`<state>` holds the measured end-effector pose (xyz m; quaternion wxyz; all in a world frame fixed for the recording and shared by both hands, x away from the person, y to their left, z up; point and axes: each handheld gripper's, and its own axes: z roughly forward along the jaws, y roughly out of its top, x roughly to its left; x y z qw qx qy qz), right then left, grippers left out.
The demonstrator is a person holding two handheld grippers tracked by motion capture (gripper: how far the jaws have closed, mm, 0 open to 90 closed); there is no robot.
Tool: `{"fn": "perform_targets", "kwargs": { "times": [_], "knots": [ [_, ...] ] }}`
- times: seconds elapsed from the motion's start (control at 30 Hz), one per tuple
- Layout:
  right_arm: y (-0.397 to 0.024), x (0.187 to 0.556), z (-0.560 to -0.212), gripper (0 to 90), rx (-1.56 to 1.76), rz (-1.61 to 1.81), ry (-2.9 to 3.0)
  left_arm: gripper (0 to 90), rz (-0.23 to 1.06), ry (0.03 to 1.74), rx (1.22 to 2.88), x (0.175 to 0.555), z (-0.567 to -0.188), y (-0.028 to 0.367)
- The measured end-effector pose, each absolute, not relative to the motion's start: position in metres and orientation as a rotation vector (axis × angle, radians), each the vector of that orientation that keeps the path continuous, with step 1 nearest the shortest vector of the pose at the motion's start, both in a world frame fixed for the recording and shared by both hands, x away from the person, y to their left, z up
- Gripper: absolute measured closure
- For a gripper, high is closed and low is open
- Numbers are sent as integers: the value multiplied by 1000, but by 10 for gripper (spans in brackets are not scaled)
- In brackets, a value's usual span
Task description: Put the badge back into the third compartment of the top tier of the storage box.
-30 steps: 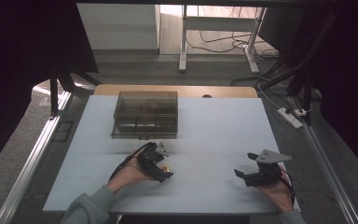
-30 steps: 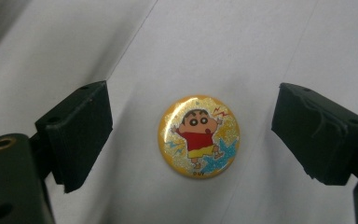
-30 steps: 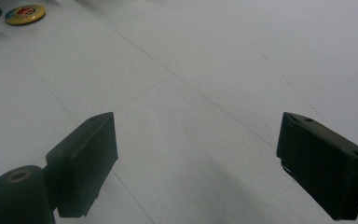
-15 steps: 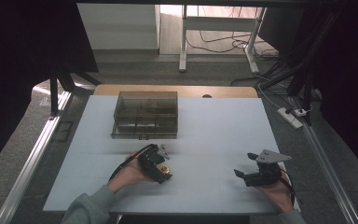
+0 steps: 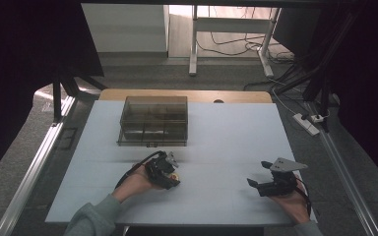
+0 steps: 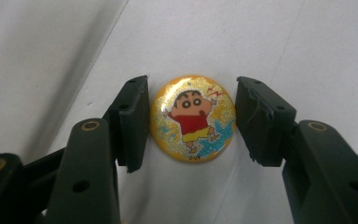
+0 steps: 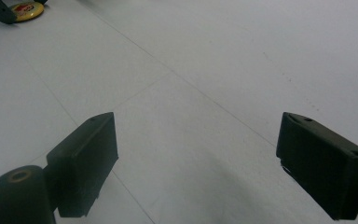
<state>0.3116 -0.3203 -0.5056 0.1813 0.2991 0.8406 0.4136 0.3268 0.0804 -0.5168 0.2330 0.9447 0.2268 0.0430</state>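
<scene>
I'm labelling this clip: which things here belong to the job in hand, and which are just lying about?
In the job:
- cartoon badge, flat on the table
- left claw, open around the badge

Lying about:
- right claw, open, over bare table
- clear compartment box
- white table

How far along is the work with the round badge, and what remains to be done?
Done: the left gripper has its jaws on either side of the round badge, which lies flat on the white table. In hand: the grasp; the jaws are open, one close to the rim, the other with a small gap. Left: closing and lifting. The right gripper rests open and apart. The clear box stands behind.
</scene>
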Motion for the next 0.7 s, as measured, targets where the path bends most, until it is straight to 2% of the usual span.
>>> {"fn": "perform_targets", "kwargs": {
  "times": [0.27,0.7],
  "knots": [
    [-321,311,-505,124,847,1174,2363,471,158,622,2587,325,-515,81],
    [-320,311,-505,125,844,1173,2360,470,151,638,2489,323,-501,90]
  ]
}}
